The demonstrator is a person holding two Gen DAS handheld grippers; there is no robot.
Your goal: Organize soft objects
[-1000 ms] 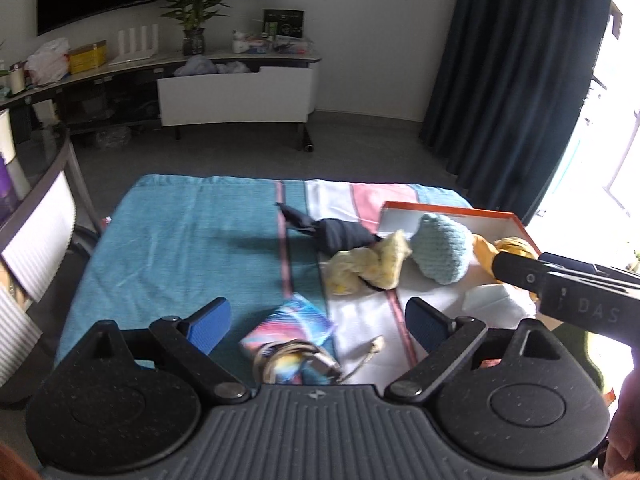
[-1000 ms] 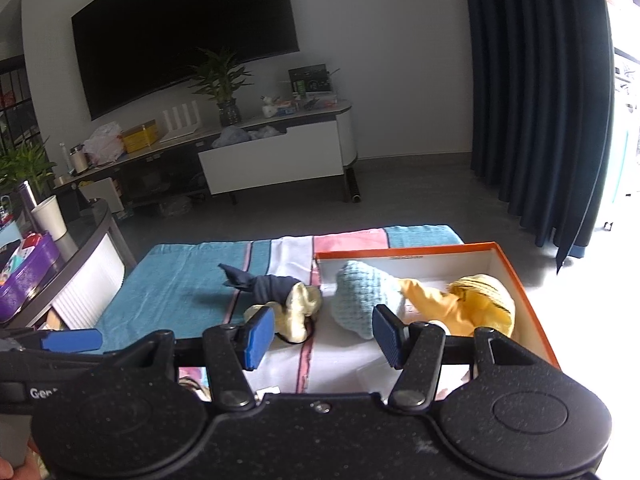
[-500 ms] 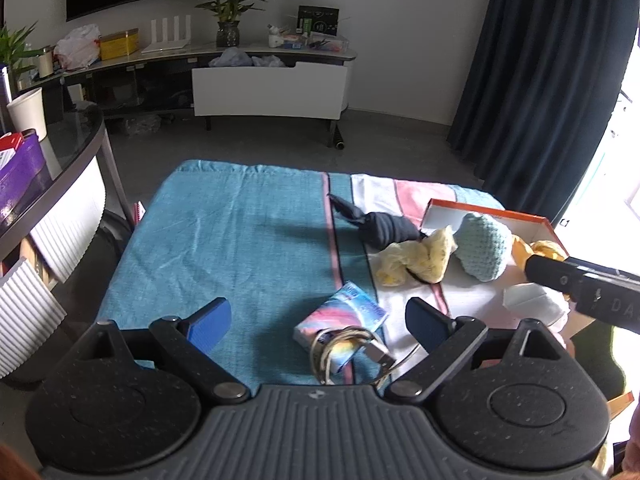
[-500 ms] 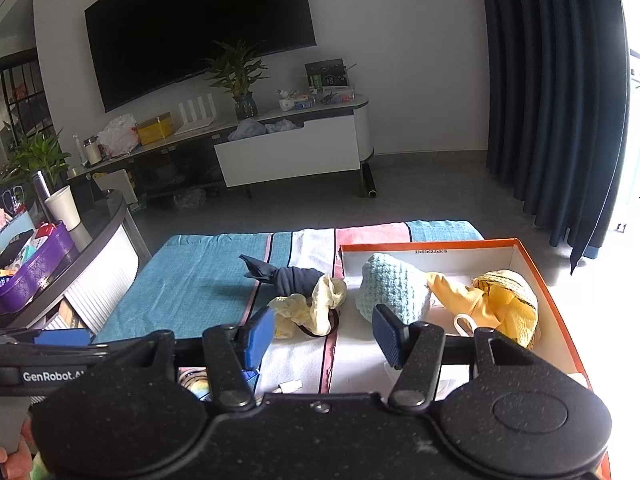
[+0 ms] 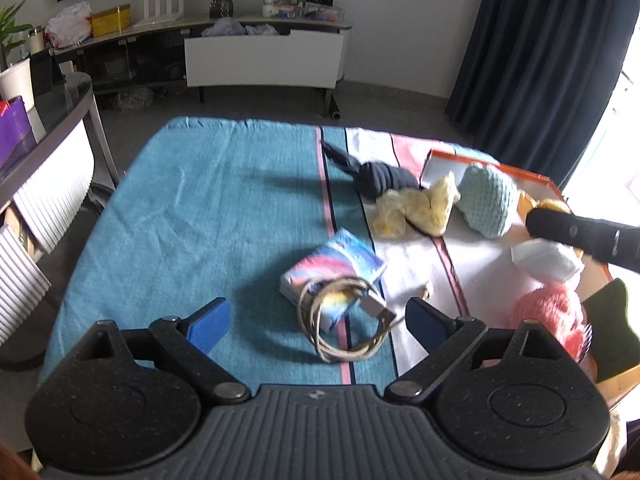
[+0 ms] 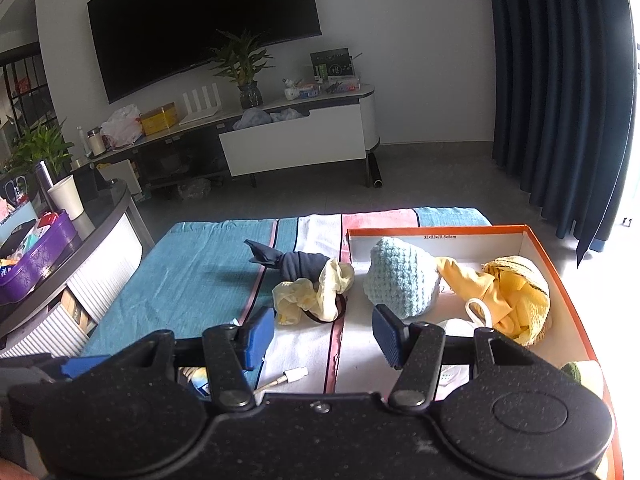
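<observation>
The left wrist view looks down on a table under a teal striped cloth [image 5: 208, 216], with the left gripper [image 5: 318, 322] hanging over it, jaws spread wide and nothing between the blue pads; below the gap lie a coiled charging cable [image 5: 344, 320] and, under its far edge, a colourful tissue packet [image 5: 336, 264]. Only this view shows that packet whole, and a fluffy pink item [image 5: 548, 312] near the orange box's near corner, beside a white folded piece [image 5: 546, 260]. The right wrist view shows what the left one cuts off: the orange-rimmed box [image 6: 560, 276] in full, holding a light blue knitted hat [image 6: 400, 280] against its left wall and a yellow cloth bundled with a yellow knit piece [image 6: 516, 296] farther right. The right gripper [image 6: 324, 336] hovers above the white stripe of the cloth, jaws partly apart and empty, with a white cable plug [image 6: 294, 376] just below them. Outside the box, touching each other, lie a navy knotted sock [image 6: 296, 264] and a pale yellow crumpled cloth [image 6: 312, 296], close to the box's left wall. In the left view the right tool's dark finger crosses in front of the box and hides part of its contents. Behind stand a television [image 6: 200, 28], a potted plant [image 6: 244, 68], a low media console [image 6: 296, 140] and dark blue curtains [image 6: 560, 80].
</observation>
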